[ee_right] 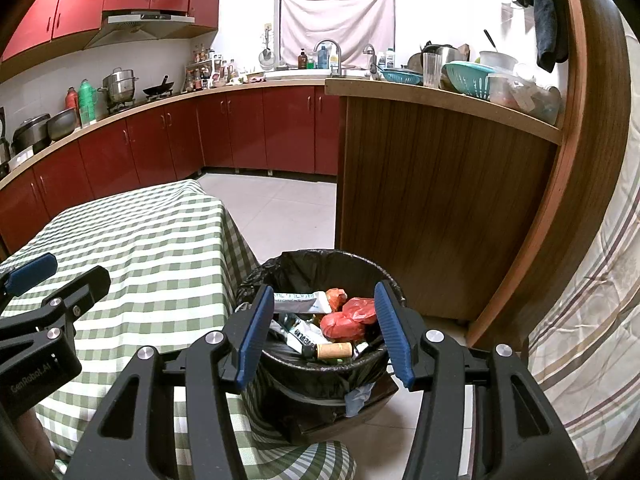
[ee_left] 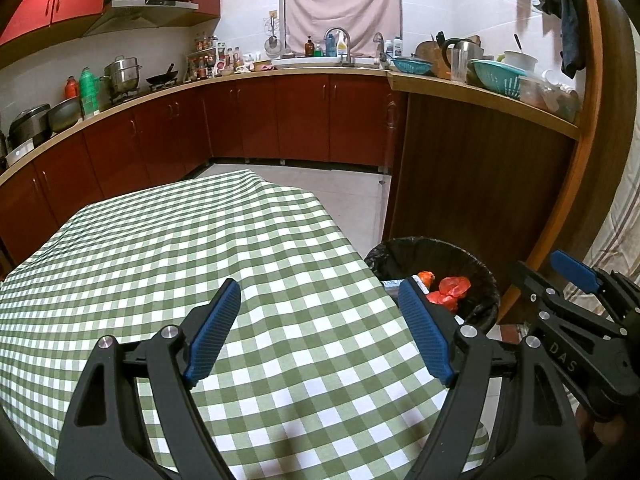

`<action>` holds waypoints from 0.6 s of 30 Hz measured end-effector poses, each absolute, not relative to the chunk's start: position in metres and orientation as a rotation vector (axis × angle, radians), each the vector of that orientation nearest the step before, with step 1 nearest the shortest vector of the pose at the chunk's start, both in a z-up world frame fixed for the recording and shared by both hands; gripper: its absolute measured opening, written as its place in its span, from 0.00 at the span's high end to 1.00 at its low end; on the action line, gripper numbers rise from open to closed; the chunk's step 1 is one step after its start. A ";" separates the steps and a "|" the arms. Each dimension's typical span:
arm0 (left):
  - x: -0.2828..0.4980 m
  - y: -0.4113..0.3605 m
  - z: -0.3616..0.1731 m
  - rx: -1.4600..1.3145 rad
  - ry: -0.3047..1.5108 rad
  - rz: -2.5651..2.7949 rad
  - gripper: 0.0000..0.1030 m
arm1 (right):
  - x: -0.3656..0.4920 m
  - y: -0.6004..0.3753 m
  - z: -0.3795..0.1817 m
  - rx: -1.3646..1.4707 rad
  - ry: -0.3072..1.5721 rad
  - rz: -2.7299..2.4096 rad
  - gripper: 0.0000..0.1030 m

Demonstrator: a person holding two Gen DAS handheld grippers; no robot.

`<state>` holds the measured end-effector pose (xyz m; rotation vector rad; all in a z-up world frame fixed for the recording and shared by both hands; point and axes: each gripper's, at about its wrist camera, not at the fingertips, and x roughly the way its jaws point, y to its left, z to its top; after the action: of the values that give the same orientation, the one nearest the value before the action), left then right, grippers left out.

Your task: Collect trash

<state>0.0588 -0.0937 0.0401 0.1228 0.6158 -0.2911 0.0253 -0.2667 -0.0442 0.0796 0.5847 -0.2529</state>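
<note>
Tablecloth [ee_left: 200, 248] green-white check; bin liner [ee_right: 320, 268] black; crumpled bag [ee_right: 348, 320] red (orange tint); fingers [ee_right: 254, 334] blue-padded

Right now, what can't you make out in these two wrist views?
- Black-lined trash bin: left wrist view, near side hidden by the left gripper and green checked tablecloth.
- Bin bottom: right wrist view, buried under trash.
- White printed wrapper: print too small.
- Right gripper: open, empty.

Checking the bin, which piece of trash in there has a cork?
The dark bottle lying at the near edge of the bin; the others are red bags and white wrappers.
</note>
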 end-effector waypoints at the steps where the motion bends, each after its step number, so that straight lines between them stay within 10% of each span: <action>1: 0.059 -0.094 0.040 0.124 0.617 -0.290 0.23 | 0.025 -0.267 -0.044 0.079 0.585 -0.253 0.50; 18: 0.061 -0.095 0.038 0.119 0.621 -0.287 0.23 | 0.025 -0.267 -0.045 0.080 0.585 -0.253 0.49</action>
<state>0.0607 -0.0948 0.0381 0.1193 0.6212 -0.2871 0.0253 -0.2669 -0.0445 0.0800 0.5853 -0.2526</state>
